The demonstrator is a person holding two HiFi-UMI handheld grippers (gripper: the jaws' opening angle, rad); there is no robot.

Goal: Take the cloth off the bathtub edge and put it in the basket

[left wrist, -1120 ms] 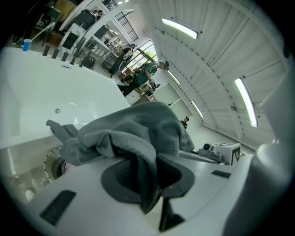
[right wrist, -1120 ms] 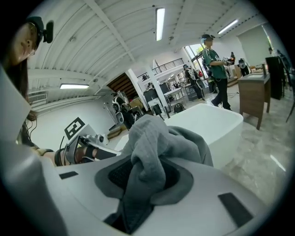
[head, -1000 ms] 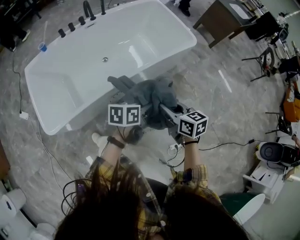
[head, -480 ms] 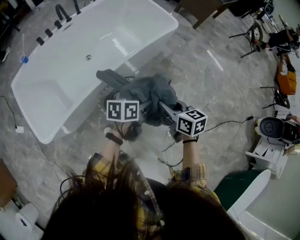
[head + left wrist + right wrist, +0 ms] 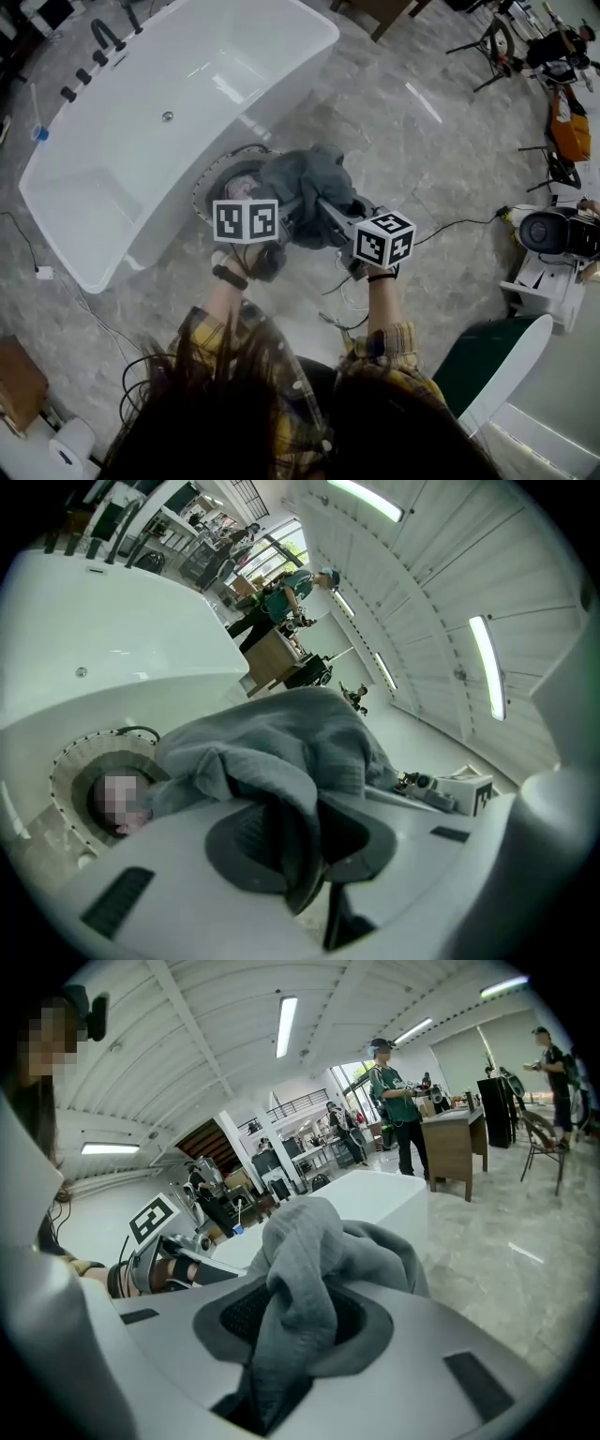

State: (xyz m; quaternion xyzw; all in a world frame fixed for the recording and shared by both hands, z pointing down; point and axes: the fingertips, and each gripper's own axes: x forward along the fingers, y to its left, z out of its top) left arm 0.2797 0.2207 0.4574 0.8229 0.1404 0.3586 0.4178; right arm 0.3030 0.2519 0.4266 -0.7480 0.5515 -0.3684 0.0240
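Firmly pinched on cloth (image 5: 305, 178) with left gripper (image 5: 309, 855) and right gripper (image 5: 286, 1330) alike, a gathered fold in each; held up over basket (image 5: 201, 192), beside tub (image 5: 141, 141).

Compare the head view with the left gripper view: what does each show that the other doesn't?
Head view only: the person's plaid sleeves, hair, floor cables. Left gripper view only: the left gripper clamped on the cloth, ceiling lights, people far off. Both: the cloth, the basket, the white bathtub.
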